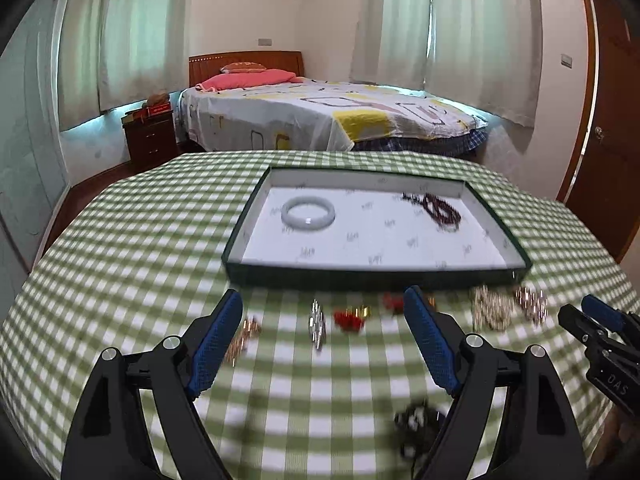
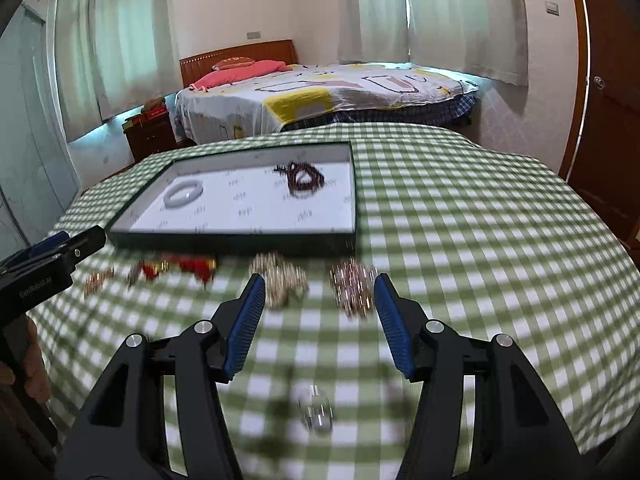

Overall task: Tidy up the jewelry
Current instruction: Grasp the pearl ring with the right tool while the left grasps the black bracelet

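While both tongs, left and right, hang spread and empty, jewelry lies just ahead, tray beyond.

Your loose pieces in front of the tray smear with blur; the dark cluster hides partly behind your left tool's finger.

My tongs have black arms with blue ribbed pads. The tablecloth under them is green-and-white check. On it lies a dark green tray with a white lining printed in small grey marks. Inside, the bangle at left is pale milky white and the bead string at right is dark maroon. Nearer me lie red tassels and gold chains.
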The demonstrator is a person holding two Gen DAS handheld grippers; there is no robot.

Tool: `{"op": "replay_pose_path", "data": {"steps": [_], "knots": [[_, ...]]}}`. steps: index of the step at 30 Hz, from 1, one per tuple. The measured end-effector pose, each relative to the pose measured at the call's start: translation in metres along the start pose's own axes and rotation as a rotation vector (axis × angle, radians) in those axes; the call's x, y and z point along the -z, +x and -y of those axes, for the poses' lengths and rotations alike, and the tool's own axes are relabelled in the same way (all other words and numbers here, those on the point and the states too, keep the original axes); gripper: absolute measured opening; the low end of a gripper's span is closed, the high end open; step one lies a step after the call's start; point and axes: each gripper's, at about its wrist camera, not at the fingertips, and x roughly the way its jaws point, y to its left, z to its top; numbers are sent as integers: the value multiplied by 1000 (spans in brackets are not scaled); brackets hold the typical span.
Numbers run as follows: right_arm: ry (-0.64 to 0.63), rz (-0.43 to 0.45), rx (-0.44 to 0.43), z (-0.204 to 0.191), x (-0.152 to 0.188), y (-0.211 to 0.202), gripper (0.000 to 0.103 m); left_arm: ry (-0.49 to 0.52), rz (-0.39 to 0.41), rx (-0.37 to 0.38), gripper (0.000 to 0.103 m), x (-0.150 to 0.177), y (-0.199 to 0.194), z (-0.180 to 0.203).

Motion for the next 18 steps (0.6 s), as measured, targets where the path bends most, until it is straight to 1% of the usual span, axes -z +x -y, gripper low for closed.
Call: {"op": "replay_pose_path", "data": {"steps": [3,7,13,18], "knots": [[-9,-12,4,2,18,-6,55,-1,-19,-4,80,15,-5,1],[-2,-24,2,6,34,-12,55,-13,-22,-13,80,30,-14,2],[-3,-17,-21,7,42,-15,55,-2,-32,-24,80,47,-20,8],[-17,-32,-47,3,47,-11,54,-4,-45,-38,80,55,-19,7]]}}
